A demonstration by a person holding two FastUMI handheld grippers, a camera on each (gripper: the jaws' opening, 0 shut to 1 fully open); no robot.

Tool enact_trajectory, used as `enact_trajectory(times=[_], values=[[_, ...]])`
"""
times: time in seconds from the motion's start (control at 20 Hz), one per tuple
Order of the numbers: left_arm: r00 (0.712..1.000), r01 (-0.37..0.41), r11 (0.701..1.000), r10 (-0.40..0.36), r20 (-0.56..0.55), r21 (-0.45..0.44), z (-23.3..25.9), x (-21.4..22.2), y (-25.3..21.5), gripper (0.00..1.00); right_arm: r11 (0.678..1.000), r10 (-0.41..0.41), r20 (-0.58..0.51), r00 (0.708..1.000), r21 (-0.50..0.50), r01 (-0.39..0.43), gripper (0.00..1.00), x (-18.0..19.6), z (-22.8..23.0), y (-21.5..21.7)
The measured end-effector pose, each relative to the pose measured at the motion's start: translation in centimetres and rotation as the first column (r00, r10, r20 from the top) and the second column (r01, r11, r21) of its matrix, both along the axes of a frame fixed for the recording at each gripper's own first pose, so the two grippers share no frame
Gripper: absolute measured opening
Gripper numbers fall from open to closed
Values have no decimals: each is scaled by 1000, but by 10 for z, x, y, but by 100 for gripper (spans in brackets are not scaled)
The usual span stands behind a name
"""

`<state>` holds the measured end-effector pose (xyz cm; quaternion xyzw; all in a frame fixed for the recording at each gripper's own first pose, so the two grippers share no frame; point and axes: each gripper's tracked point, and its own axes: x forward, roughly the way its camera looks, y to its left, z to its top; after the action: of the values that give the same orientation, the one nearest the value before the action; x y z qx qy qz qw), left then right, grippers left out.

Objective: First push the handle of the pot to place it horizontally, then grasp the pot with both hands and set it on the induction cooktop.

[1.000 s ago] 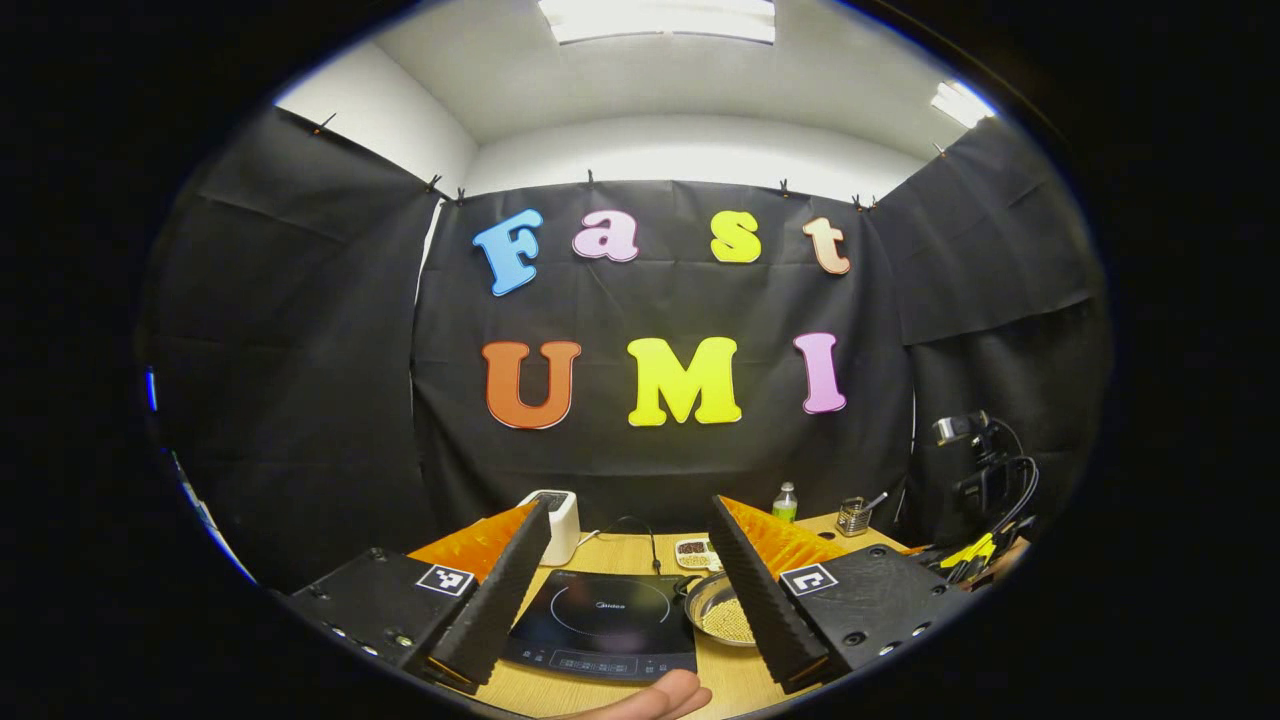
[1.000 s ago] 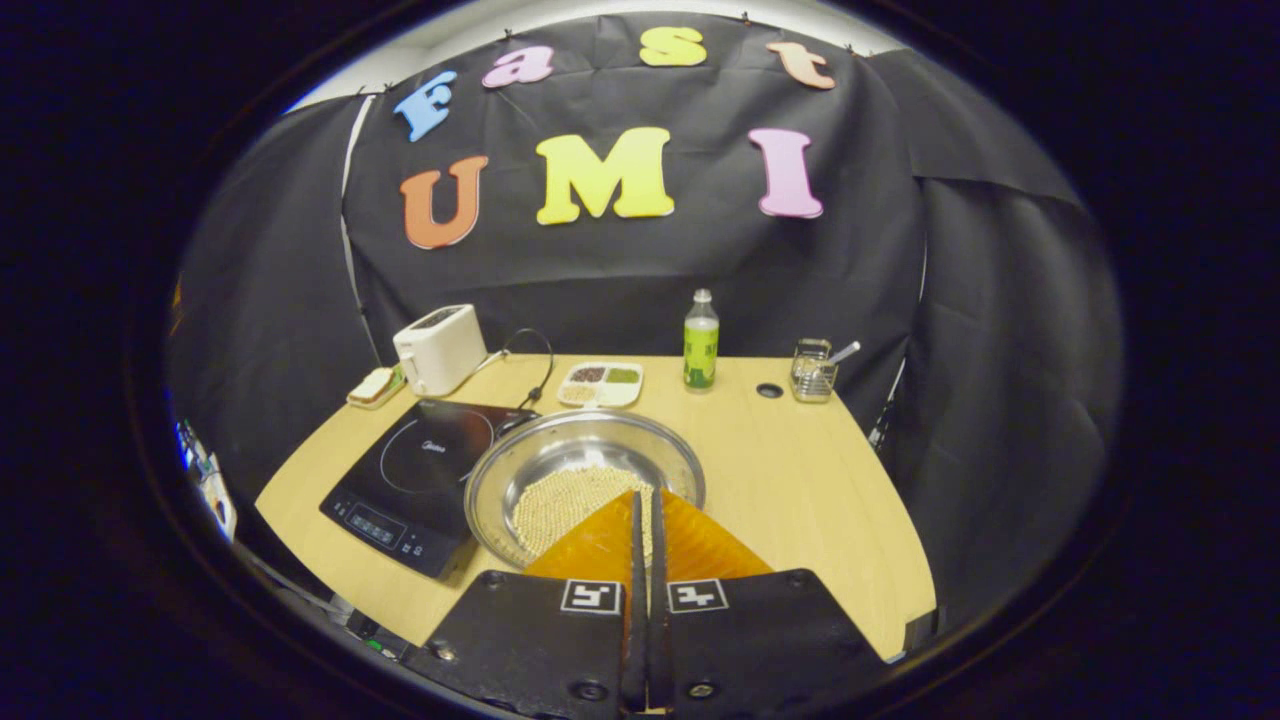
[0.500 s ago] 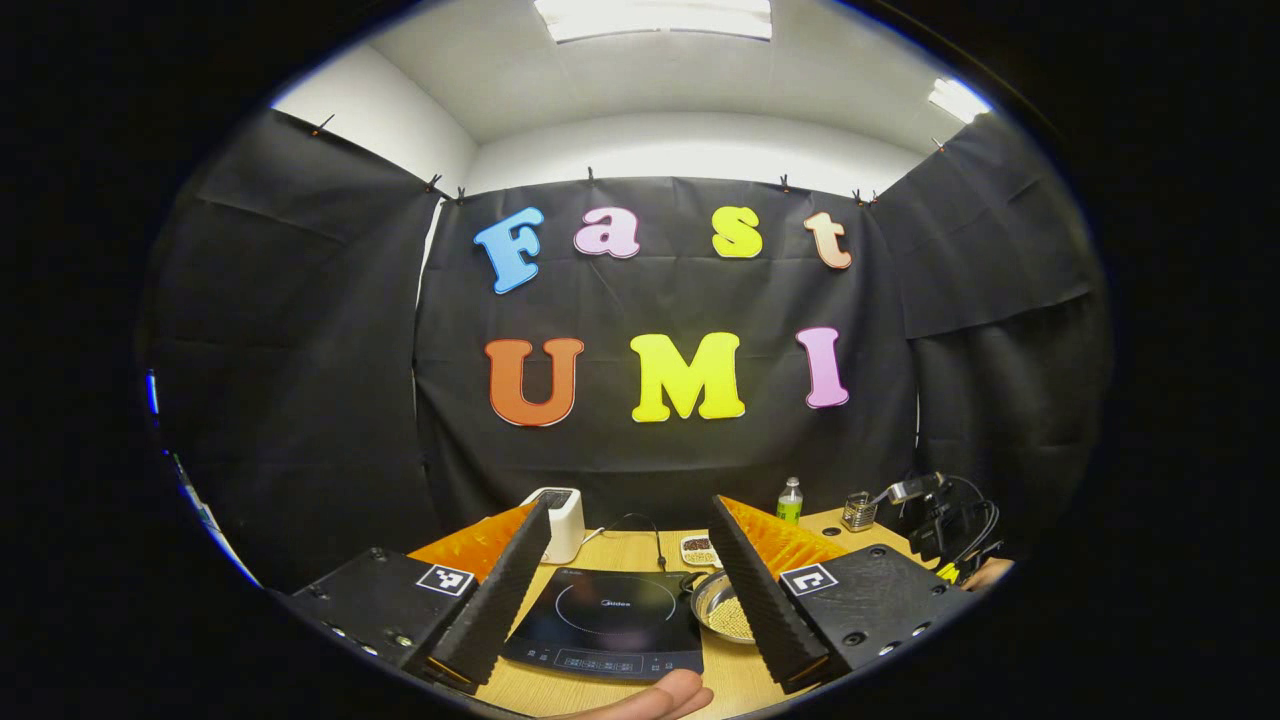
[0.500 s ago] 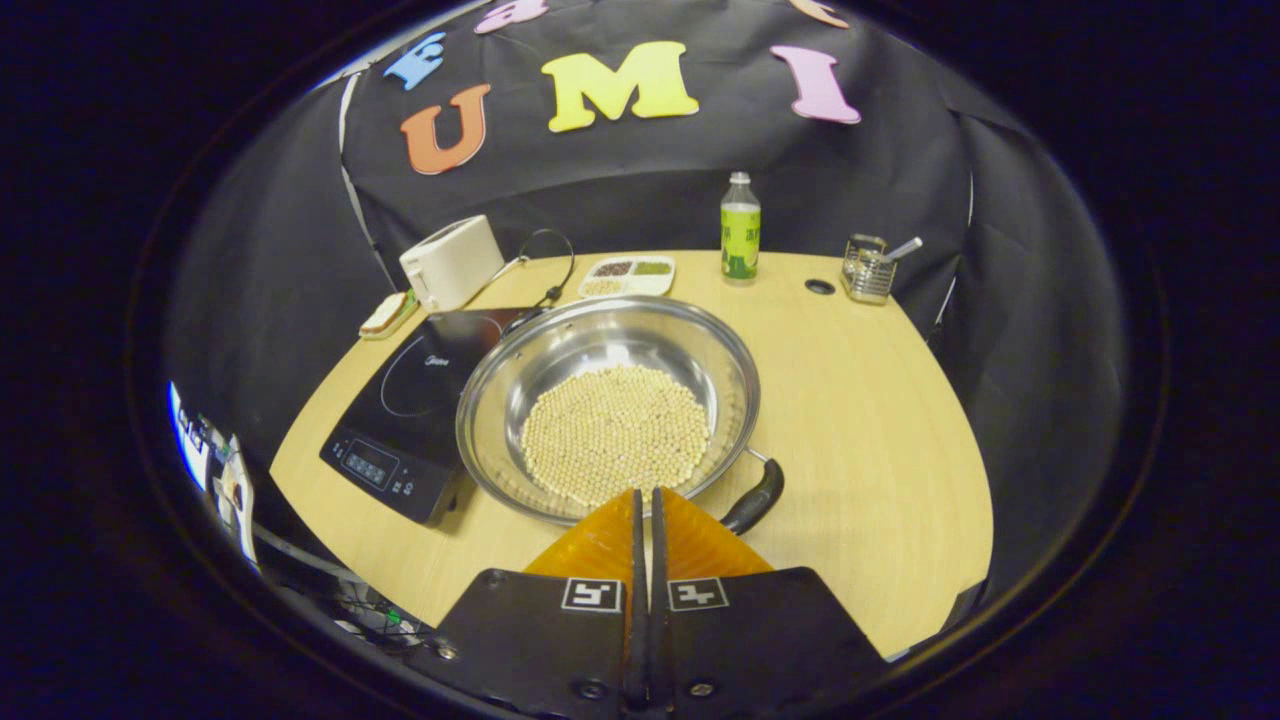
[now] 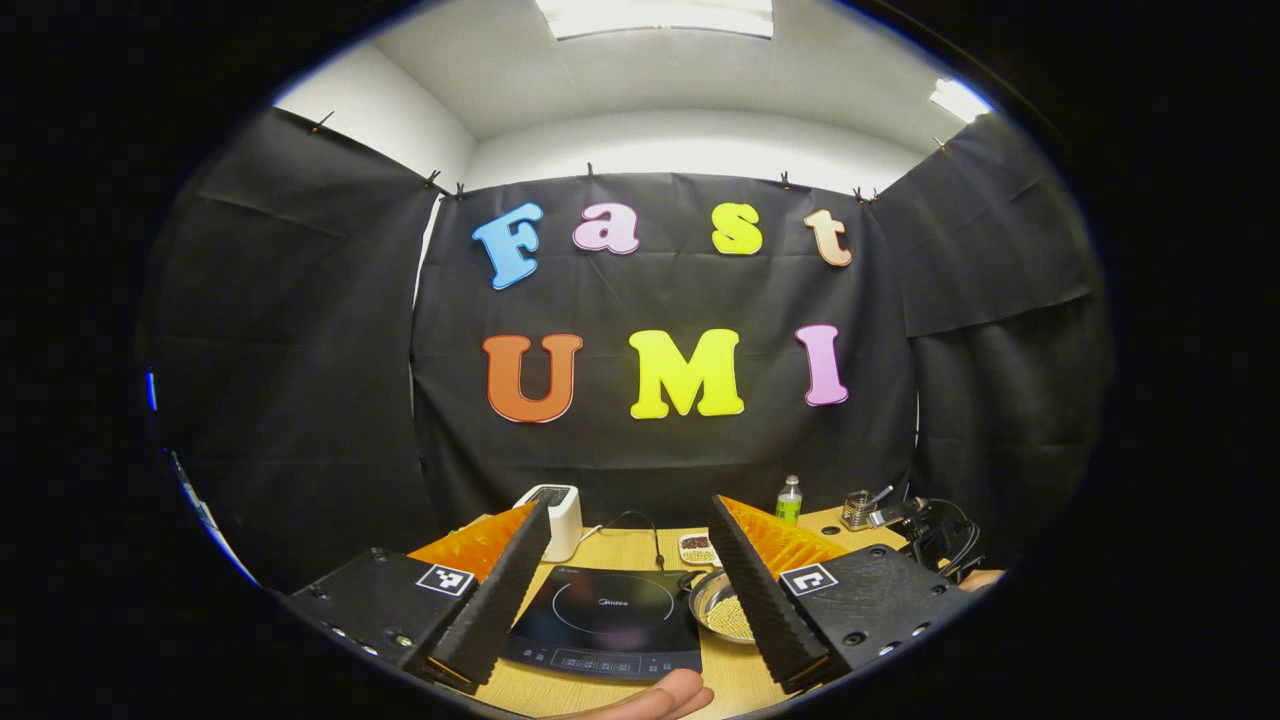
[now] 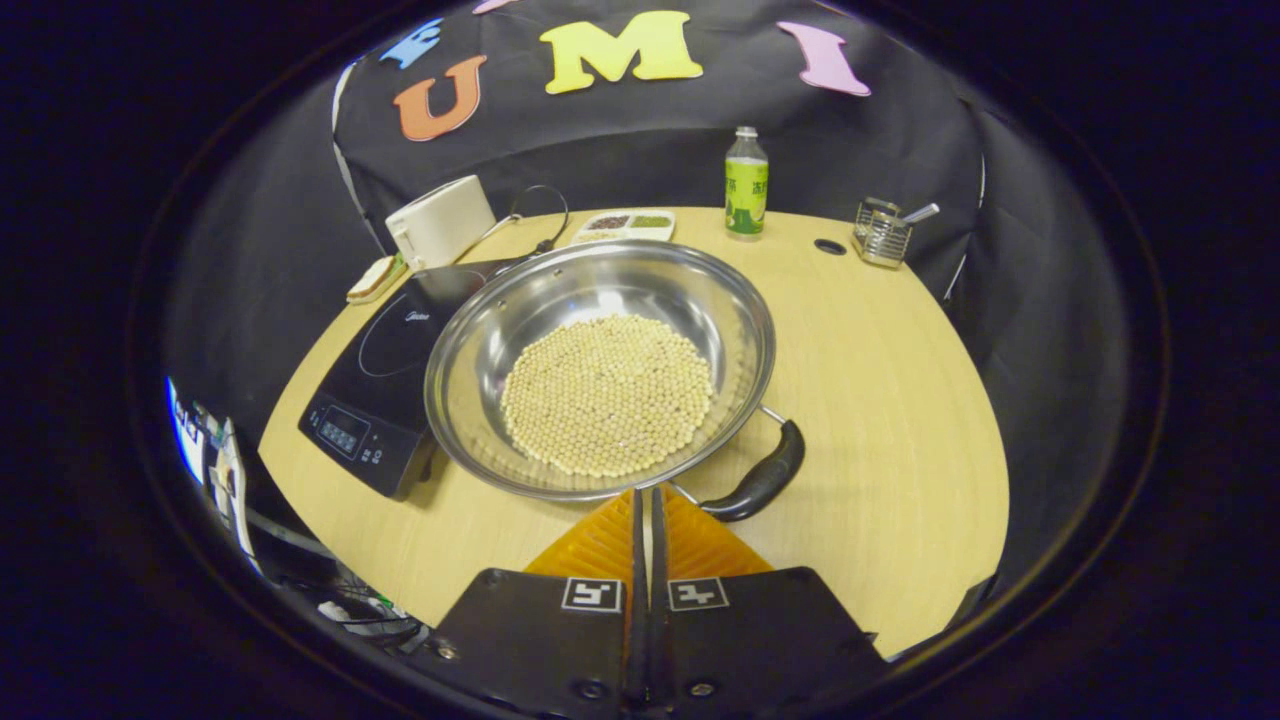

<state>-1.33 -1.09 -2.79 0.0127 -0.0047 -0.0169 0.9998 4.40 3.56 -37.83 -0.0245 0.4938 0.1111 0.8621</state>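
The right gripper (image 6: 643,492), its fingers pressed together with nothing between them, is dropping lower and closing in on the steel pot (image 6: 600,365) compared with a second ago: the pot is looming much larger in the right gripper view, and its black handle (image 6: 757,485), hidden before, is now showing at the pot's near-right rim, just beside the fingertips and angled toward the gripper. That is reading as the approach to the first step, the push that swings the handle level; no contact is visible yet. The pot, holding a bed of pale beans (image 6: 607,394), is sitting just right of the induction cooktop (image 6: 375,375), its rim overlapping the cooktop's edge from this angle. Right of the pot the wooden table (image 6: 900,400) is lying bare, giving the handle room to sweep; behind the pot the green bottle (image 6: 745,183) and wire holder (image 6: 880,232) are standing well apart. The left gripper (image 5: 628,550) is hovering with fingers wide apart, well short of the pot (image 5: 722,606) and facing the cooktop (image 5: 605,622).
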Motion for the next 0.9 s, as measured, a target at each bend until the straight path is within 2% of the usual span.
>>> enact_trajectory(times=[0.3, 0.4, 0.6, 0.65, 0.75, 0.8, 0.85, 0.9], values=[[1000, -3, 999, 3, 14, -35, 10, 16, 2, 95, 999, 15, -73, 997, 35, -12, 1, -8, -15, -4], [1000, -7, 999, 7, 10, -35, 9, 24, 3, 95, 998, 9, -92, 996, 61, -3, 4, -5, -19, -5], [1000, -6, 999, 7, 8, -35, 11, 39, 0, 95, 998, 9, -92, 996, 66, -3, 2, -1, -17, -14], [1000, -4, 999, 4, 7, -35, 12, 42, -1, 95, 998, 13, -94, 995, 64, -7, 4, -1, -16, -16], [1000, 3, 1000, -3, 4, -31, 11, 49, -4, 95, 998, 19, -96, 995, 54, -14, 1, 0, -16, -21], [1000, 7, 1000, -7, 3, -30, 11, 53, -6, 85, 999, 19, -95, 995, 49, -15, 4, 2, -16, -23], [1000, 9, 1000, -9, 0, -30, 11, 56, -7, 85, 999, 20, -94, 995, 46, -16, 4, 3, -16, -25], [1000, 10, 999, -10, -2, -31, 10, 58, -8, 95, 999, 19, -95, 995, 44, -15, 4, 5, -16, -27]])
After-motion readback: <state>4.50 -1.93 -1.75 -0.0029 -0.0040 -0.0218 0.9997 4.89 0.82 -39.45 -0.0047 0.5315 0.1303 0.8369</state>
